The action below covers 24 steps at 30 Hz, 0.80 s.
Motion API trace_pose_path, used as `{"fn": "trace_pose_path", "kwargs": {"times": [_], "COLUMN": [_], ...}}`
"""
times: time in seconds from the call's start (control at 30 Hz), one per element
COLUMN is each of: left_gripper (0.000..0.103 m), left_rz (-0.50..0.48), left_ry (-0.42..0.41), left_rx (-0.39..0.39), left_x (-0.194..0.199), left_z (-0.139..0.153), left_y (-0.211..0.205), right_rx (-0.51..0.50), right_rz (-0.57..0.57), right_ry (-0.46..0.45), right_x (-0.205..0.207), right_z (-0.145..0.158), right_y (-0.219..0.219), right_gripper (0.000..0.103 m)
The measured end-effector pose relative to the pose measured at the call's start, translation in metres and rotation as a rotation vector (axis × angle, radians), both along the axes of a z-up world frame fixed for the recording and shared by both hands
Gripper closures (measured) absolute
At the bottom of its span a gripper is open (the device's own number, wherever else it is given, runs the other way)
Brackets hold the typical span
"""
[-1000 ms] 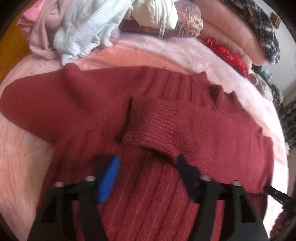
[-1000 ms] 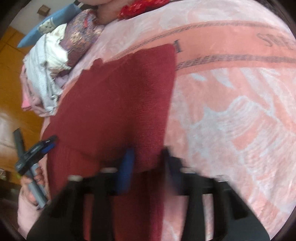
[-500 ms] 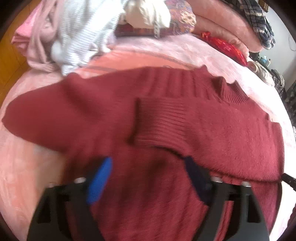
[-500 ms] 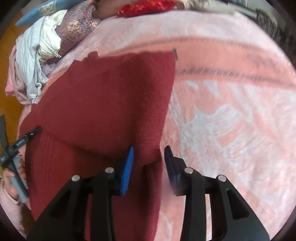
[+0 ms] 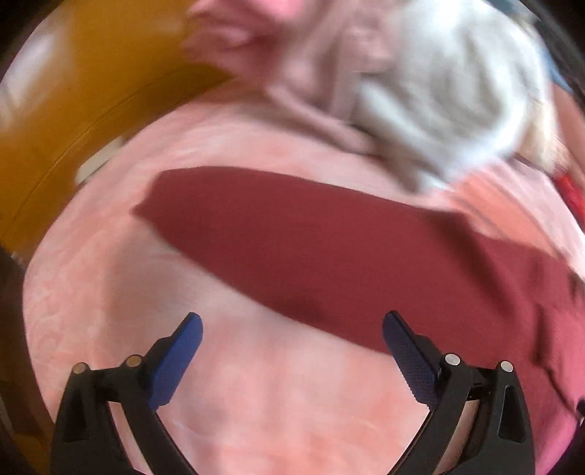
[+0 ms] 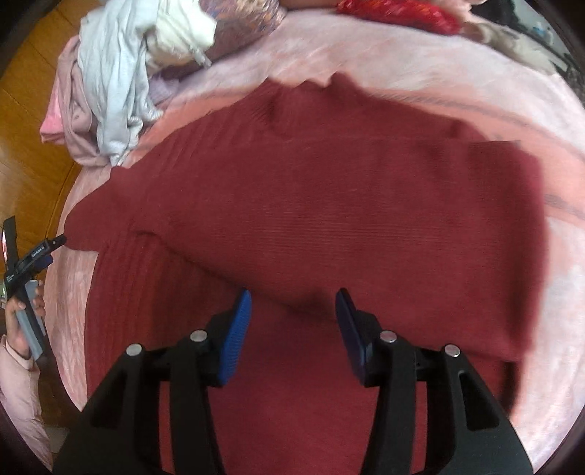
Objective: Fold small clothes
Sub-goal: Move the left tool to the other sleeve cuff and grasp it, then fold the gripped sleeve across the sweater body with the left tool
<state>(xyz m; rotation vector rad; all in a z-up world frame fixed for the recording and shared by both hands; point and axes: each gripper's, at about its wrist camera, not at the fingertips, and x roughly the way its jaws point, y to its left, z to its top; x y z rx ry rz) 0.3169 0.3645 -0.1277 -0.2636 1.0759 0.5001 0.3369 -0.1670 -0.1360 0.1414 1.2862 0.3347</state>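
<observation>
A dark red knitted sweater (image 6: 329,204) lies spread on a pink blanket (image 6: 541,95), one sleeve folded across its body. Its other sleeve (image 5: 292,244) stretches out to the left in the left wrist view. My left gripper (image 5: 292,321) hangs over bare blanket just below that sleeve, its jaws opening wide with nothing between them. My right gripper (image 6: 293,297) hovers over the sweater's body near the folded sleeve's lower edge, jaws opening, holding nothing. The left gripper (image 6: 40,252) also shows at the left edge of the right wrist view, in a person's hand.
A heap of light clothes (image 6: 113,80), striped white and pale pink, sits at the blanket's far left corner; it appears as the clothes heap (image 5: 420,91) in the left wrist view. A patterned pillow (image 6: 248,33) and a red item (image 6: 398,11) lie behind. Orange wood floor (image 5: 91,91) borders the bed.
My left gripper let go and swung left off the sweater body toward the outstretched sleeve, opening wide. My right gripper moved left from the sweater's right edge over its body and opened.
</observation>
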Motion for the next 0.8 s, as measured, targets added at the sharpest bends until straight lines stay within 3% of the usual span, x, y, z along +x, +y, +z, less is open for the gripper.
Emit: {"fn": "trace_pose_path", "kwargs": {"times": [0.13, 0.27, 0.37, 0.47, 0.53, 0.6, 0.63, 0.67, 0.7, 0.8], "left_gripper": [0.004, 0.004, 0.004, 0.004, 0.016, 0.054, 0.063, 0.081, 0.086, 0.088], "left_rz": [0.07, 0.107, 0.132, 0.116, 0.093, 0.069, 0.044, 0.026, 0.005, -0.013], "left_ry": [-0.022, -0.024, -0.016, -0.038, -0.033, -0.055, -0.062, -0.064, -0.071, -0.1], "left_rx": [-0.024, -0.054, -0.133, -0.116, -0.109, -0.117, -0.121, -0.126, -0.139, -0.122], "left_x": [0.006, 0.018, 0.026, 0.032, 0.035, 0.036, 0.037, 0.038, 0.039, 0.035], "left_z": [-0.012, -0.026, -0.048, -0.052, -0.05, -0.043, -0.04, -0.039, -0.038, -0.031], "left_y": [0.06, 0.091, 0.103, 0.102, 0.097, 0.092, 0.089, 0.086, 0.082, 0.068], "right_rx": [-0.03, -0.083, -0.108, -0.11, -0.107, -0.109, -0.11, -0.108, -0.103, -0.067], "right_rz": [0.017, 0.034, 0.045, 0.037, 0.033, 0.036, 0.038, 0.04, 0.038, 0.033], "right_ry": [0.01, -0.026, -0.043, -0.047, -0.051, -0.055, -0.056, -0.057, -0.057, -0.051], "right_x": [0.011, 0.013, 0.015, 0.015, 0.016, 0.015, 0.014, 0.014, 0.013, 0.01], "right_z": [-0.01, -0.011, -0.014, -0.016, -0.017, -0.017, -0.017, -0.016, -0.016, -0.012], "right_y": [0.027, 0.047, 0.056, 0.055, 0.055, 0.055, 0.055, 0.054, 0.053, 0.044], "right_gripper": [0.049, 0.045, 0.044, 0.043, 0.043, 0.044, 0.044, 0.045, 0.046, 0.052]}}
